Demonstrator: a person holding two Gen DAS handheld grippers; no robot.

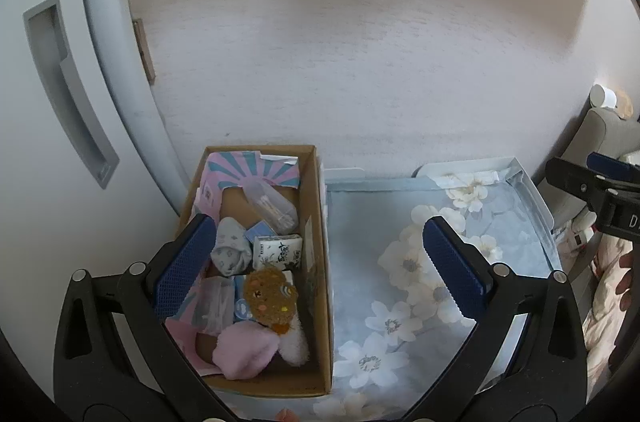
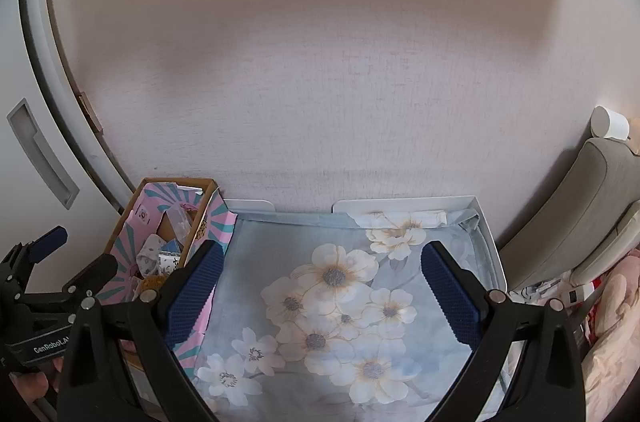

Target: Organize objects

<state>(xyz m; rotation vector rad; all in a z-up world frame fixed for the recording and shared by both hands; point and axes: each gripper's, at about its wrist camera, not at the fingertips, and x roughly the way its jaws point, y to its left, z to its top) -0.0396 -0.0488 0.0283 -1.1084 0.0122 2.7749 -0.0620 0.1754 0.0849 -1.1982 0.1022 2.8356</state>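
A cardboard box (image 1: 316, 262) stands at the left of a small table covered by a blue floral cloth (image 1: 360, 262). Inside lie a clear tube of cotton swabs (image 1: 272, 204), a grey sock (image 1: 232, 248), a white tissue pack (image 1: 278, 252), a brown bear-shaped item (image 1: 270, 296) and a pink soft piece (image 1: 244, 348). My left gripper (image 1: 320, 266) hangs open above the box's right wall, holding nothing. My right gripper (image 2: 324, 296) is open over the floral cloth (image 2: 332, 282), empty. The box (image 2: 160, 222) shows at the left of the right wrist view, with the left gripper (image 2: 76, 254) beside it.
A pale wall (image 1: 360, 62) rises right behind the table. A white door with a recessed handle (image 1: 68, 90) stands to the left. A grey padded chair (image 2: 580, 214) and pink bedding (image 2: 612, 322) crowd the right side. The table's white rim (image 2: 492, 246) edges the cloth.
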